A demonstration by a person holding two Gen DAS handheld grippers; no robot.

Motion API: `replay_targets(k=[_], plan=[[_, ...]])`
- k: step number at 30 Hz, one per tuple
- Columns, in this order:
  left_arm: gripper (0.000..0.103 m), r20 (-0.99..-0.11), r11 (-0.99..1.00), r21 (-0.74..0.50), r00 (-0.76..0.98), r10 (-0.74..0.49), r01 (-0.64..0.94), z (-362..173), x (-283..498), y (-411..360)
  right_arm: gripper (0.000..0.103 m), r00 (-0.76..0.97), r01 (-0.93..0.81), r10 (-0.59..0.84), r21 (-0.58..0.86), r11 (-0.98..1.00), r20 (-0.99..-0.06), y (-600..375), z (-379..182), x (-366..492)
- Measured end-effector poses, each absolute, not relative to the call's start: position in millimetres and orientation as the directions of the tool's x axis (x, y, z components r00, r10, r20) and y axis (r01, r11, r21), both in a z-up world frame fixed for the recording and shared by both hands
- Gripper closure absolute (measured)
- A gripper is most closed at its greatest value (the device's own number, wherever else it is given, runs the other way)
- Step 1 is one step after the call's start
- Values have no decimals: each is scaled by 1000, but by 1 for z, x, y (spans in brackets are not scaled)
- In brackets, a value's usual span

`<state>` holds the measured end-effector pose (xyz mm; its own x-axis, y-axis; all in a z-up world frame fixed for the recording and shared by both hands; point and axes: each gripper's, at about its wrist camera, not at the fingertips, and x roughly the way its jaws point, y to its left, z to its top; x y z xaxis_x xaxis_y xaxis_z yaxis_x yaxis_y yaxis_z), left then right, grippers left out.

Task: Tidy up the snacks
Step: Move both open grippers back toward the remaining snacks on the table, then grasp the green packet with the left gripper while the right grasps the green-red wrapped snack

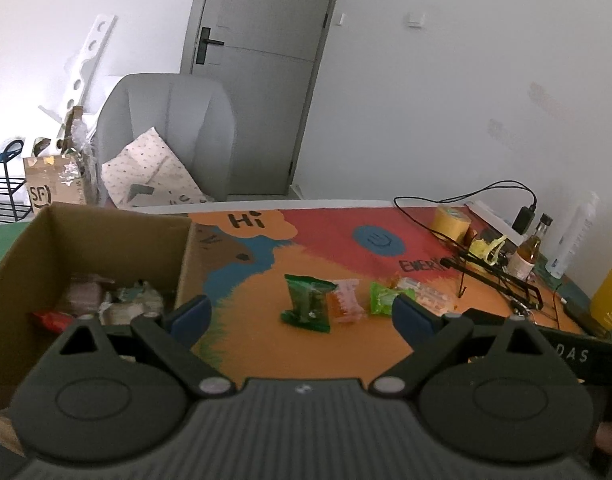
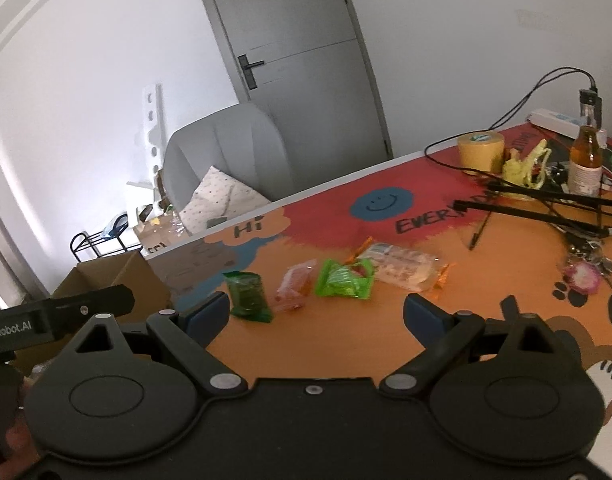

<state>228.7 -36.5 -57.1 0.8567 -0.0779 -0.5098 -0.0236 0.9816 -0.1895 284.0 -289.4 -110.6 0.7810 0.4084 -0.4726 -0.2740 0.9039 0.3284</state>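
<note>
Green, the dark snack packet (image 1: 307, 299) lies on the painted table (image 1: 265, 344) just ahead of your left tongs (image 1: 301, 314), between their wide-open, empty jaws, its long axis running away from you. From your right tongs (image 2: 317, 311), also spread wide and empty, that packet (image 2: 247, 296) sits ahead-left, beside a pink packet (image 2: 293, 286) and a light-green one (image 2: 344, 279).

White walls (image 1: 426, 100); grey door (image 1: 257, 80), closed, at 12 o'clock. Grey armchair (image 1: 165, 120) before it. Black wire rack (image 1: 1, 184) at 9 o'clock. Even daylight.
</note>
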Motion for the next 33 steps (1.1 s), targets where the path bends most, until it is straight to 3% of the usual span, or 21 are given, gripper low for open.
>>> replay_targets(k=[16,24,33], plan=[[9,-552,985,-175,829,-92,-7,-83,274,-53,20,754,-237,416,379,895,-509,-296,-138,319],[10,-534,993,-110,846,-18,-48,-88,295,-57,25,729,-230,435,410,883,-529,-291,-152,347],[19,-557,993,-119,829,-47,-23,-103,320,-67,28,702,-229,459,437,870,-545,-285,-167,370]])
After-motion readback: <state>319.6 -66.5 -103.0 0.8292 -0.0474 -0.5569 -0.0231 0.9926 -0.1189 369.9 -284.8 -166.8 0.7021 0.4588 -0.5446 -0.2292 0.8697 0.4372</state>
